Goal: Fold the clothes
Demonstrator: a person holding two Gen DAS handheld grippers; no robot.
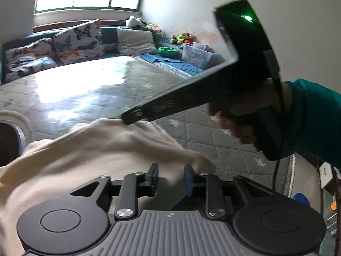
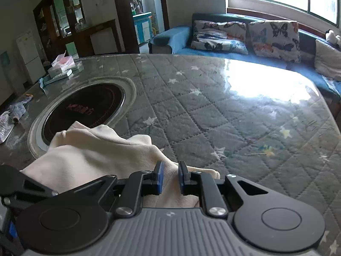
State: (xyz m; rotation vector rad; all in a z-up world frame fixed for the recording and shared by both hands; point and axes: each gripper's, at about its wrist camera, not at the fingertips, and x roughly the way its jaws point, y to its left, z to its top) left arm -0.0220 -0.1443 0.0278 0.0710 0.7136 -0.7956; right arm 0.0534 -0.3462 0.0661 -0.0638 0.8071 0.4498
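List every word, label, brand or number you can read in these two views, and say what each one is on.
None can be read with certainty.
Red lettering on the round black cooktop set in the table: too blurred to read.
Small emblem on the grey body of the right gripper: a mark, not text.
Same emblem on the left gripper: not text.
White tag at the table's edge: print too small.
Boxes on the far table: no legible print.
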